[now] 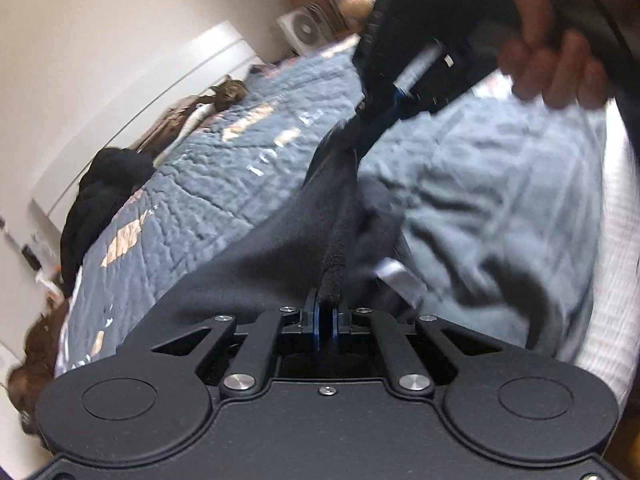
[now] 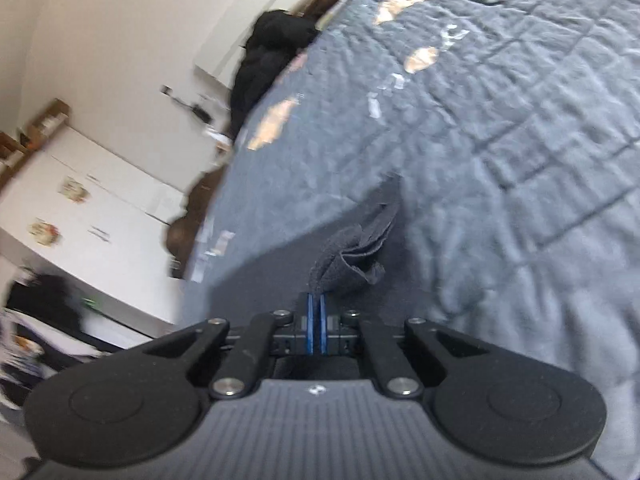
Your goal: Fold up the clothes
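Closest to the left wrist lens, the left gripper [image 1: 326, 312] has its blue-edged jaws pressed together on a thick fuzzy hem of the dark garment [image 1: 256, 264]. That cloth stretches from these jaws up across the bed to the right gripper [image 1: 370, 120], which pinches its far end; a hand [image 1: 560, 56] holds that tool at the upper right, blurred and partly cut off by the frame edge. A small white tag [image 1: 400, 276] hangs off the cloth just beside the left jaws.

From the right wrist view, the right gripper [image 2: 316, 312] likewise has its jaws closed on a bunched, crumpled corner of the same dark garment [image 2: 352, 248], with the rest of the cloth spreading flat below and to the left of the fingers.

Under the garment lies a blue-grey quilt [image 1: 224, 184] with pale patches, covering the bed. A white knit sheet or blanket [image 1: 612, 280] shows at the right edge of the left view. At the quilt's far side sits a black heap of clothing [image 1: 104, 192], too dark to make out what it is. Beyond it run a white wall and white cupboards [image 2: 104, 216] with small pictures on the doors, too smeared to read. A white fan-like box [image 1: 304, 30] stands past the bed's far corner. Both views are motion-blurred, and the lower part of each is filled by the gripper body.
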{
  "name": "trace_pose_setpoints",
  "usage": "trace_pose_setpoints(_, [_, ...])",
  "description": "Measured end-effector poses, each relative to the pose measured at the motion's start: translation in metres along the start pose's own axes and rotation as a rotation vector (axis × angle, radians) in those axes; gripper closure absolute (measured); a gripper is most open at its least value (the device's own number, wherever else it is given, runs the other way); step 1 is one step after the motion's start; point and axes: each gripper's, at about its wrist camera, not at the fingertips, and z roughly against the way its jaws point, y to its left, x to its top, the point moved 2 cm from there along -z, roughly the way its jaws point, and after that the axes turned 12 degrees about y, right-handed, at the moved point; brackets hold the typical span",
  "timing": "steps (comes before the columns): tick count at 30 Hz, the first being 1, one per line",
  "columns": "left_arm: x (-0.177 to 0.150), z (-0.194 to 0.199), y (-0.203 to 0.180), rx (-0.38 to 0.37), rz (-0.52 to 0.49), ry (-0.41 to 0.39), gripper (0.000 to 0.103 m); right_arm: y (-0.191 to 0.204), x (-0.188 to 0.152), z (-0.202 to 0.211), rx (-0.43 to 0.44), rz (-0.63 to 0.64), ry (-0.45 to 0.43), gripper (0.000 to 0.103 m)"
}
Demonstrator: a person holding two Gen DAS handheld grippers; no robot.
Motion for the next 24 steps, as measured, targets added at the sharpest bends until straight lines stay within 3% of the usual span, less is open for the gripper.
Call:
trace_pose_setpoints(5, [-0.003,-0.018,-0.018,0.012,-0.097,0.065,0.097,-0.026,-0.002,-0.029,-0.136,-0.039,0.11,0.098])
trace_pose_setpoints(8, [-0.006,-0.015,-0.014,-0.002,-0.082,0.079,0.094,-0.029,0.0,-0.022,-0.163,-0.045,0.098,0.096])
trace_pose_setpoints(11, [-0.008,0.001,-0.005,-0.1,-0.043,0.081,0.082,-0.031,0.008,0.0,-0.223,-0.039,0.028,0.096])
trace_pose_setpoints(15, [-0.009,0.019,0.009,-0.214,0.053,0.034,0.081,-0.022,0.017,0.028,-0.096,-0.035,-0.051,0.096])
trace_pose_setpoints(18, [-0.007,0.021,0.027,-0.198,0.158,-0.018,0.08,0.002,0.014,0.029,-0.001,0.049,-0.079,0.096])
trace_pose_setpoints(20, [-0.005,0.018,0.035,-0.15,0.222,-0.038,0.07,0.014,0.011,0.013,0.023,0.08,-0.042,0.095])
trace_pose_setpoints(22, [0.001,0.012,0.041,-0.083,0.285,-0.031,0.069,0.023,0.008,-0.012,0.024,0.09,0.007,0.094])
trace_pose_setpoints(24, [0.004,-0.001,0.036,-0.031,0.241,0.016,0.069,0.023,0.005,-0.033,-0.02,0.11,0.047,0.094])
